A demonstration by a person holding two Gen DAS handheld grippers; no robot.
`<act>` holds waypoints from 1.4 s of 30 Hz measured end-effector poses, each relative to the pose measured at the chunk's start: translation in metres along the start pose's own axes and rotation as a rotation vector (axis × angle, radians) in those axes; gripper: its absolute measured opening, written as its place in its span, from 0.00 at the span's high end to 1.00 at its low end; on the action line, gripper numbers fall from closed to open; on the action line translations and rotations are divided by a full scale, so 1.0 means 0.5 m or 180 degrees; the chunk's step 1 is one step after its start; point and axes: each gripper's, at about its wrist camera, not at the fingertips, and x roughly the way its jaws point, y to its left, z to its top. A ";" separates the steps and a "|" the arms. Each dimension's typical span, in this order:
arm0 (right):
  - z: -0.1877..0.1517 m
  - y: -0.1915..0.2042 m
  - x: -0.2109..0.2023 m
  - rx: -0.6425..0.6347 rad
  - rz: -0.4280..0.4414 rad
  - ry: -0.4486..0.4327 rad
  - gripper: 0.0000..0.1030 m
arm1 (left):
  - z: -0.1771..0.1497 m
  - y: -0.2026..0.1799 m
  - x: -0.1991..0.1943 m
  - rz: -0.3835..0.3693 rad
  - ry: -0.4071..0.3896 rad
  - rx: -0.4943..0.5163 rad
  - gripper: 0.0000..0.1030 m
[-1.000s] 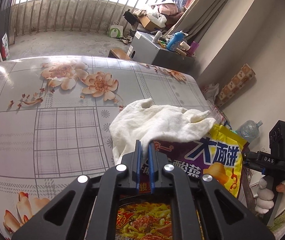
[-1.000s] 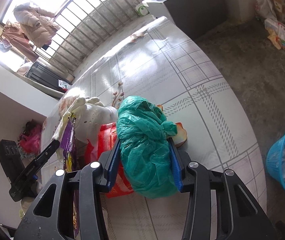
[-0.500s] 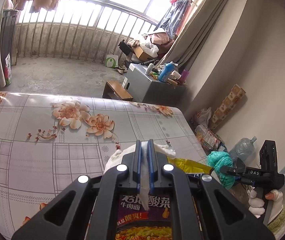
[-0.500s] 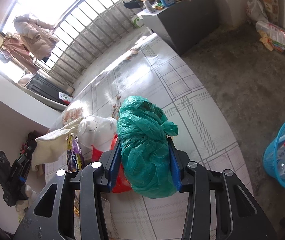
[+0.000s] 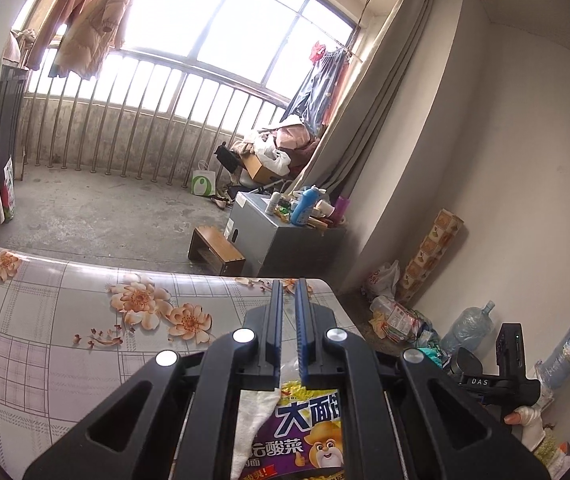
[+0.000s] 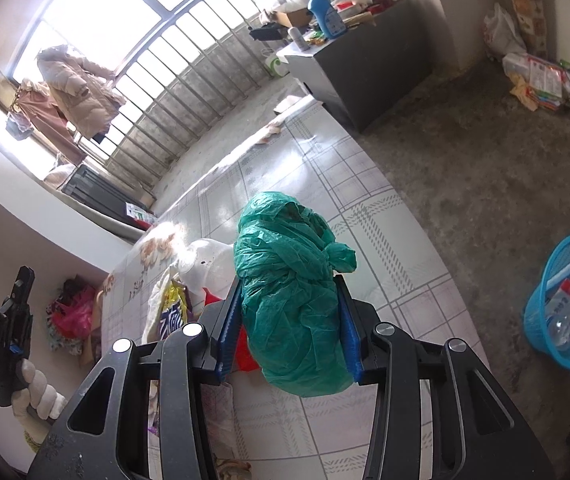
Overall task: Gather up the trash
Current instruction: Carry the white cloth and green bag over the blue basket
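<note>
The right gripper (image 6: 289,322) squeezes a knotted green bag (image 6: 293,300) between its blue pads, holding it up above the flowered table (image 6: 385,248). The left gripper (image 5: 289,328) has its fingers nearly pressed together, pinching a noodle wrapper (image 5: 305,436) and a white cloth (image 5: 255,420) that hang under it. Farther off, on the floor, sits a blue basket (image 6: 569,300) with trash inside.

Two tongs are counted, left tongs (image 5: 289,308) and right tongs (image 6: 291,320). One green bag (image 6: 293,300), one noodle packet (image 5: 309,432), one white cloth (image 5: 251,420) and one blue basket (image 6: 565,300) are seen.
</note>
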 end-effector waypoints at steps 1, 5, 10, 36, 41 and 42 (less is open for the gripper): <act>-0.002 -0.006 -0.005 0.0028 0.0023 -0.0019 0.61 | 0.003 -0.008 -0.008 -0.0031 -0.0010 0.0023 0.95; -0.010 -0.031 -0.030 0.0145 0.0098 -0.0086 0.61 | 0.005 -0.040 -0.025 -0.0084 -0.0010 0.0202 0.94; -0.028 -0.043 -0.054 0.0187 0.0111 -0.0102 0.61 | -0.038 -0.035 0.036 -0.0065 0.0514 0.0170 0.92; -0.117 -0.055 -0.035 0.0260 0.0233 0.0234 0.61 | -0.133 0.083 0.170 0.0931 0.0986 0.0543 0.97; -0.123 -0.071 -0.050 0.0321 0.0258 0.0175 0.61 | -0.057 0.053 0.120 0.0922 0.0515 0.0653 0.97; -0.124 -0.076 -0.055 0.0337 0.0264 0.0154 0.61 | -0.047 0.039 0.110 0.0902 0.0439 0.0696 0.97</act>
